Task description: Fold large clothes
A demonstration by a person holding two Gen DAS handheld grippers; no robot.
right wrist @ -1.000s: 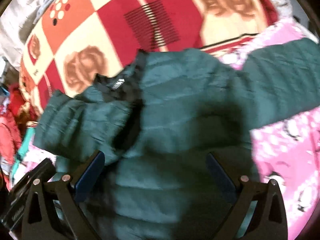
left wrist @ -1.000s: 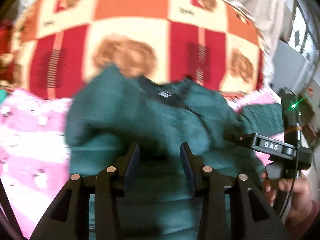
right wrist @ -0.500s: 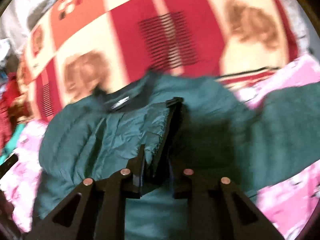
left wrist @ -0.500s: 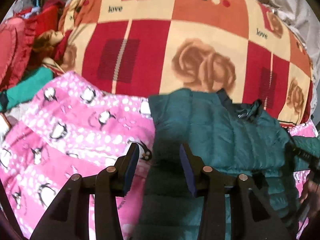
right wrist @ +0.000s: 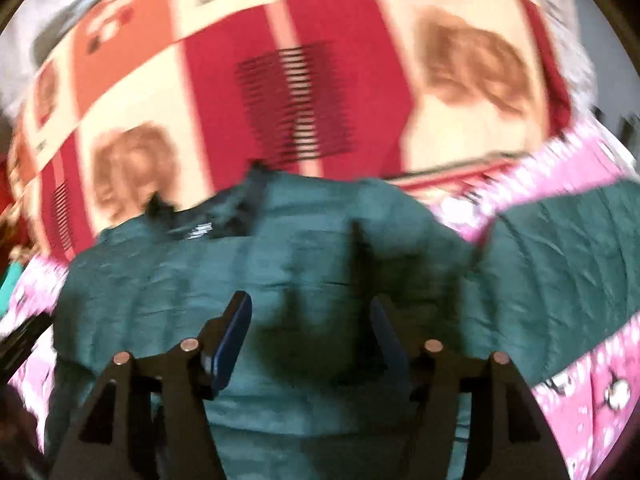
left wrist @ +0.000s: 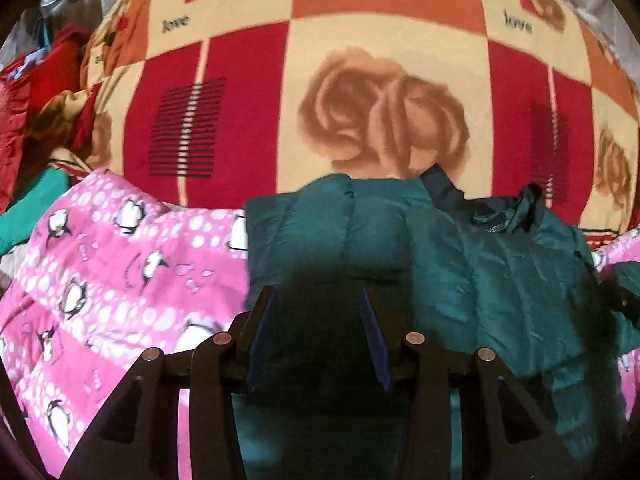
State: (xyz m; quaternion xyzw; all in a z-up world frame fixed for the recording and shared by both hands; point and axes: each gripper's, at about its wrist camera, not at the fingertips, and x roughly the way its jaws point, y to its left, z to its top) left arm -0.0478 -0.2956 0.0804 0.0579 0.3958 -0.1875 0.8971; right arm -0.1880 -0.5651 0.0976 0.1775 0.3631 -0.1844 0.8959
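Two grippers hang over one dark green padded jacket point(left wrist: 500, 280). In the left wrist view, the left gripper point(left wrist: 318, 328) sits at the bottom centre of the frame with its jaws partly apart, a gap between the blue-faced pads; the jacket's folded left edge lies in shadow behind that gap, and the picture does not show the pads pressing on it. From there the jacket spreads to the right half of the frame, its dark collar and small label toward the upper right of the garment. To the left of the jacket lies a pink blanket with penguins point(left wrist: 120, 272), and above both, filling the upper frame, is a red, cream and orange checked blanket with brown roses point(left wrist: 380, 120). A heap of red cloth point(left wrist: 36, 92) shows at the far left edge.

In the right wrist view, which is blurred, the right gripper point(right wrist: 310, 328) is at the bottom centre; its jaws have just been opening and now stand apart, with the jacket point(right wrist: 200, 280) lying beneath them and nothing pinched between the pads. The jacket fills the middle of the frame, collar at upper left of the garment, one sleeve stretching to the right edge over the pink blanket point(right wrist: 580, 392). The checked blanket point(right wrist: 280, 80) fills the top.
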